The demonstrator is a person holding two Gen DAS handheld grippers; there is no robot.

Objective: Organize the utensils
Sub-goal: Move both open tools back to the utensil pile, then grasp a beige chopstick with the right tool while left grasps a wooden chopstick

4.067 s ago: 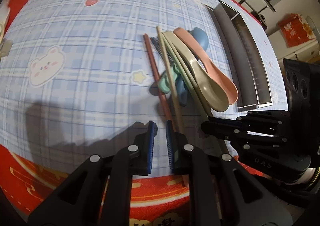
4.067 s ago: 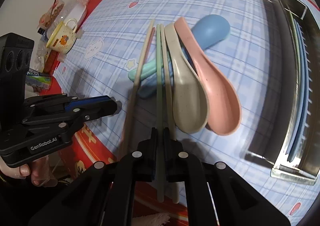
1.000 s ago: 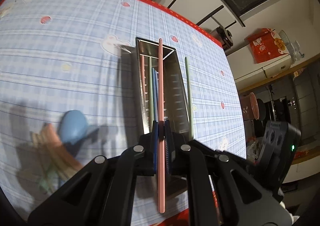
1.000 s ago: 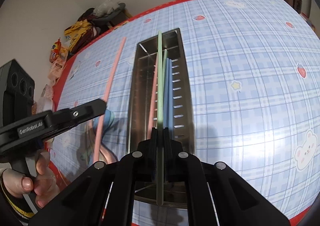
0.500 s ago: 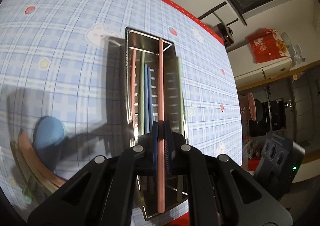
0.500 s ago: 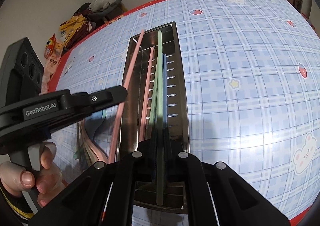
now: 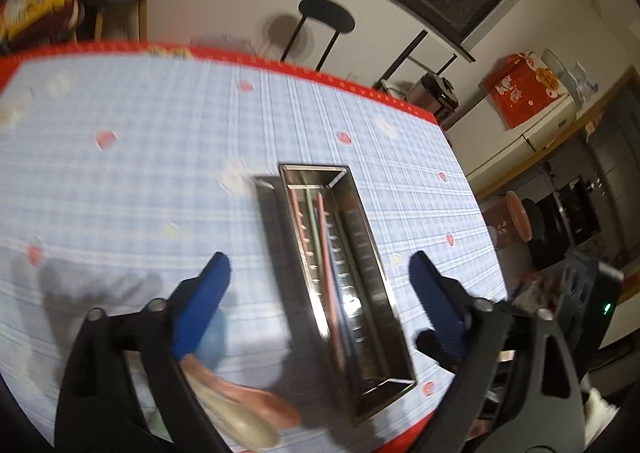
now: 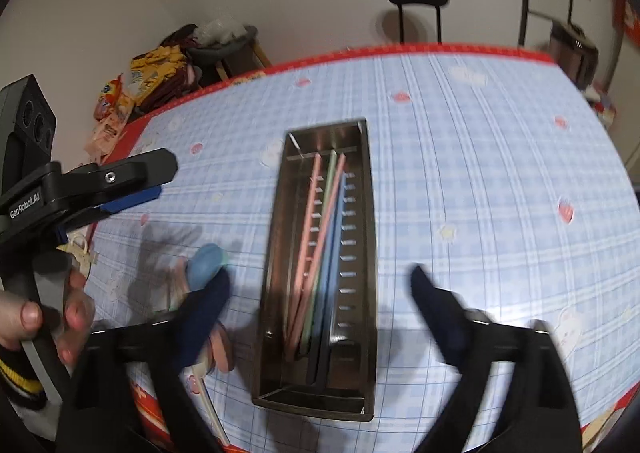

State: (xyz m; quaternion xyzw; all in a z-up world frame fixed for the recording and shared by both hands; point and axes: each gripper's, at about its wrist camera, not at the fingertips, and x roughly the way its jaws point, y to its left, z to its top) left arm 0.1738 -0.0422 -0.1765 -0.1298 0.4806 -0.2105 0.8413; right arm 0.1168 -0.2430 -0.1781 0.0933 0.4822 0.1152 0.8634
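Chopsticks lay released in the metal tray near the table's front edge; both the left gripper and right gripper were opening, empty. Spoons beside the tray likely came next.

Two wrist fisheyes, both angled steeply down from close above, sharing the steel tray on the checked tablecloth.

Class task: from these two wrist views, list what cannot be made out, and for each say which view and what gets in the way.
1. Spoons, left wrist view: motion blur and the left gripper, its jaws opening on nothing; their number is unclear.
2. Spoons, right wrist view: a finger of the right gripper, also opening empty, covers all but the blue spoon.
3. Chopsticks in the metal tray: overlapping and blurred; exact count uncertain.
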